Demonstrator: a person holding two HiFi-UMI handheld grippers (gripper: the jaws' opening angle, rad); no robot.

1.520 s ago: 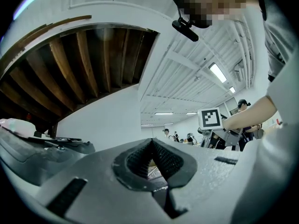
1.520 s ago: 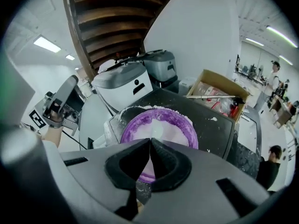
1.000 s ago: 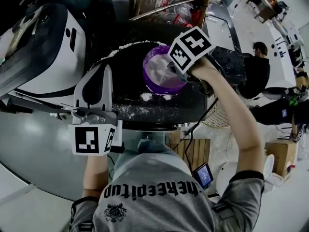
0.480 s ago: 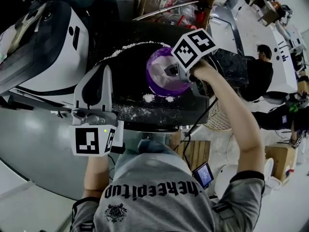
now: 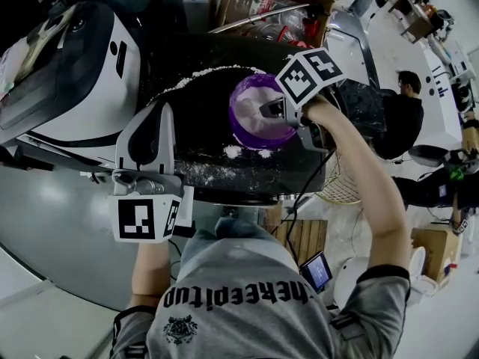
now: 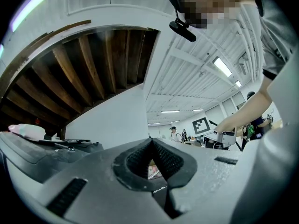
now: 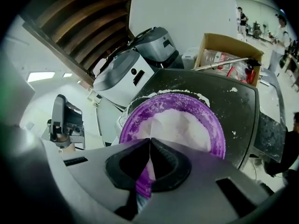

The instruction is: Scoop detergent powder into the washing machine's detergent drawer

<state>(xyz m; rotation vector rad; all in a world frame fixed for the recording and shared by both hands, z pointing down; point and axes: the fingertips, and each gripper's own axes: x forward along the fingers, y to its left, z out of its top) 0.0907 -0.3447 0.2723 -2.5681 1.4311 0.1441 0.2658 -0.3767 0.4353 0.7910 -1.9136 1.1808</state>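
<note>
**A:** Right side status?

**B:** We see the right gripper point(image 5: 273, 111) at the right rim of the purple bowl point(image 5: 236, 122), just above centre of the head view. In its own view the jaws are clamped on a thin purple strip point(image 7: 141, 183). We can't tell whether that's a scoop handle or part of the bowl.

**A:** Powder?

**B:** The detergent powder point(image 5: 254, 112) sits heaped in the bowl, which stands on the dark surface point(image 5: 194, 137). We also see spilled powder point(image 5: 243, 152) on the surface just below the bowl, plus an arc of it toward the upper left.

**A:** Left?

**B:** The left gripper point(image 5: 161, 118) is at centre left of the head view, at the surface's left edge, apart from the bowl. Its jaws are together with nothing in them. We only see background through the small notch between the pads.

**A:** Surroundings?

**B:** There's a white-and-dark appliance point(image 5: 75, 73) at upper left, beside the surface. A cardboard box point(image 5: 277, 6) sits at top centre, behind the surface.
</note>
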